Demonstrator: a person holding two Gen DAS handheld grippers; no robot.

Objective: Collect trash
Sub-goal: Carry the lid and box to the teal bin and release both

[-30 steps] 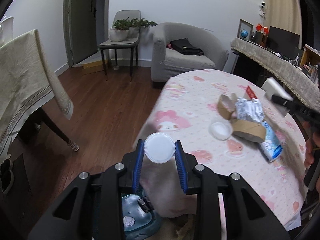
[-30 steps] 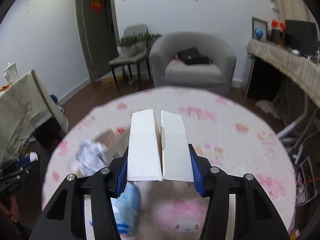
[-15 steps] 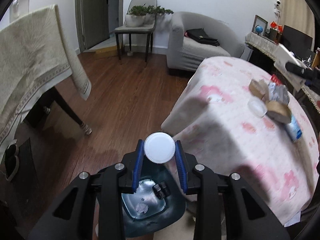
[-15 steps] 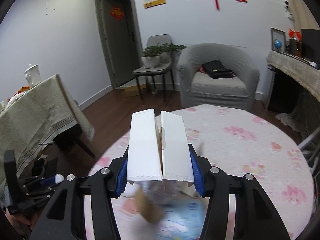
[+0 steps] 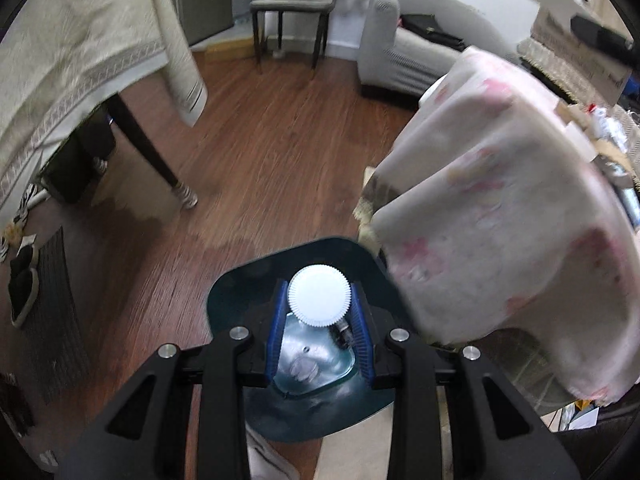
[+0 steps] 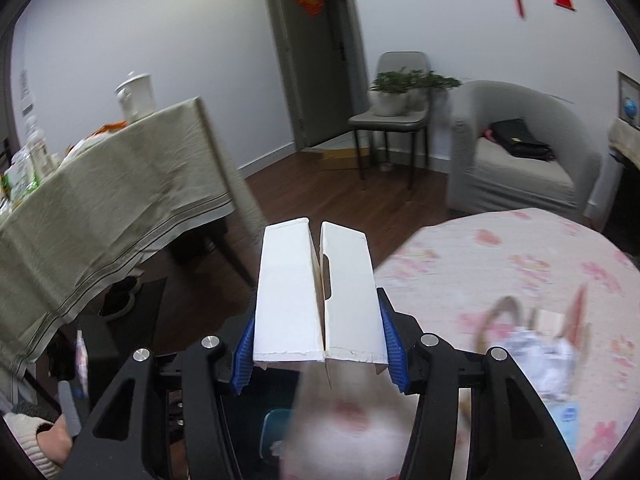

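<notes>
over the dark bin on the floor beside the pink-clothed table, left gripper pinches a white ridged cap, aimed down at the bin mouth. right gripper clamps a white cardboard box at the table edge. step in hand: disposal. next: spread the left jaws above the opening, then bring the box over.

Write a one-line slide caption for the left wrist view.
Left gripper holds a white ribbed cap above the open teal trash bin beside the pink-clothed table.
</notes>
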